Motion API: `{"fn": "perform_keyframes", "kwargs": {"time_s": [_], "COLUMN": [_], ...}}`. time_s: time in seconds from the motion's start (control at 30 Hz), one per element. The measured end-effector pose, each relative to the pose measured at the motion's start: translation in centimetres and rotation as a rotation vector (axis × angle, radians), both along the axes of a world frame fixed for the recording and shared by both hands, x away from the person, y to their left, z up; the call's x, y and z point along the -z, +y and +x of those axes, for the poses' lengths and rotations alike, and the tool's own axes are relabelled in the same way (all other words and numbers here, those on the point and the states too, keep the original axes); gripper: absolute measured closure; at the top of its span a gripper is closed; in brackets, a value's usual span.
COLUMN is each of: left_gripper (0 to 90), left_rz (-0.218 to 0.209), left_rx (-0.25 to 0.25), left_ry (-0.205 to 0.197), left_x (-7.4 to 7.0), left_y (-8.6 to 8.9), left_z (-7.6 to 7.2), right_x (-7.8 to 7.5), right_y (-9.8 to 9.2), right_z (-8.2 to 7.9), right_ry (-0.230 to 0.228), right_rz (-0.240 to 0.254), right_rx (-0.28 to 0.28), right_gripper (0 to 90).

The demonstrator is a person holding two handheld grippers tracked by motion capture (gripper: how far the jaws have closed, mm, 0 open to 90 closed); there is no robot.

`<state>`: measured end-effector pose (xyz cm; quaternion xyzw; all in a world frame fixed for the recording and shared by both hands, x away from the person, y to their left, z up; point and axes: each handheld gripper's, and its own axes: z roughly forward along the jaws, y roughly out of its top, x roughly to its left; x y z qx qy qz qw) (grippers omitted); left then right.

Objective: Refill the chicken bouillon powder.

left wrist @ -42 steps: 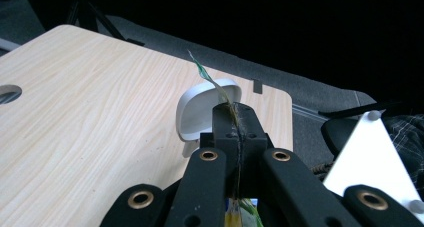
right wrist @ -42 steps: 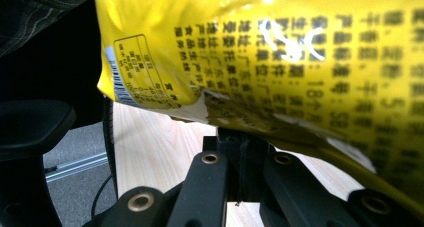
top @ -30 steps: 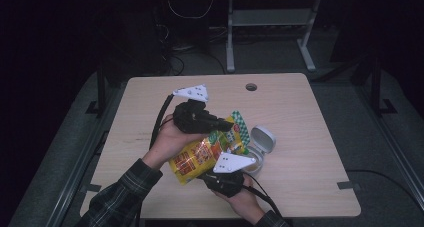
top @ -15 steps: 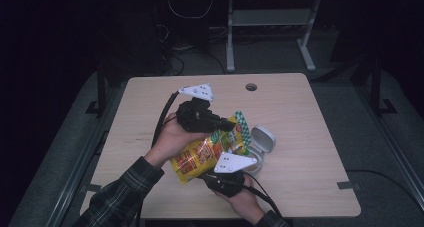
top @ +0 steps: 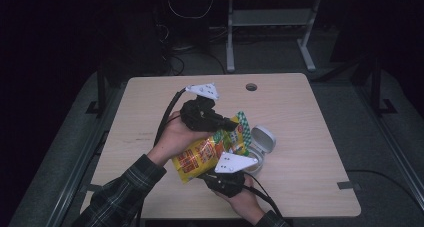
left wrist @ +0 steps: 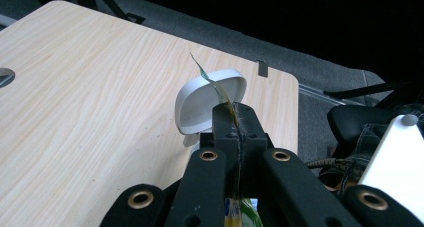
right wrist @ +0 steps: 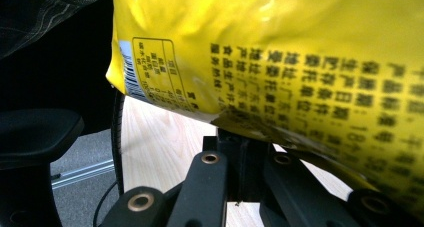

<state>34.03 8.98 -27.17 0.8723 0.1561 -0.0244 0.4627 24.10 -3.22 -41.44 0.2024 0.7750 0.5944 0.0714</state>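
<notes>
The snack bag [top: 207, 152] was a glossy, crinkled plastic film, yellow with printed text, catching highlights. The desk [top: 150, 112] had a smooth, matt pale wood-grain top. The round white container [top: 262, 139] looked like smooth, satiny plastic. Both the left gripper [left wrist: 235, 119] and the right gripper [right wrist: 240, 137] were matt black plastic with brass-coloured metal rivets. The sleeve [top: 120, 192] was soft checked cloth.

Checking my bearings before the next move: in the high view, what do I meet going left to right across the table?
Plaid sleeve → left gripper, shut on the top edge of the yellow snack bag → white round container → round hole in the tabletop sits farther back, roughly above the container.
</notes>
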Motion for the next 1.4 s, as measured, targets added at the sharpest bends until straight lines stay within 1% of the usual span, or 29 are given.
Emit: {"fn": "perform_keyframes", "kwargs": {"time_s": [0.07,0.17,0.33,0.57,0.77,0.87,1.27,1.4], "left_gripper": [90.0,90.0,90.0,90.0,90.0,90.0,90.0,90.0], "left_rz": [0.004,0.02,0.024,0.047,0.065,0.078,0.107,0.107], "left_rx": [-0.002,0.001,-0.004,-0.004,-0.006,-0.002,-0.001,-0.003], "left_ry": [0.003,0.005,0.01,0.011,0.016,0.019,0.023,0.027], "left_x": [0.0,0.1,0.1,0.0,-0.1,-0.1,-0.2,-0.2], "left_y": [-0.1,-0.3,-0.4,-0.8,-1.2,-1.5,-2.1,-2.1], "left_z": [0.1,0.2,0.3,0.4,0.5,0.5,0.7,0.7], "right_x": [0.0,0.0,0.0,0.0,0.0,0.0,-0.1,-0.1], "right_y": [0.0,0.0,0.0,0.0,-0.1,-0.2,-0.2,-0.3], "right_z": [0.0,0.0,0.0,0.0,0.1,0.1,0.0,0.0], "right_ry": [-0.001,-0.002,-0.003,-0.013,-0.002,-0.005,-0.004,-0.006], "right_rz": [0.0,0.001,0.003,0.01,0.02,0.023,0.033,0.036], "right_rx": [0.001,0.0,-0.002,-0.002,0.0,-0.003,0.001,0.0], "right_gripper": [90.0,90.0,90.0,90.0,90.0,90.0,90.0,90.0]}}
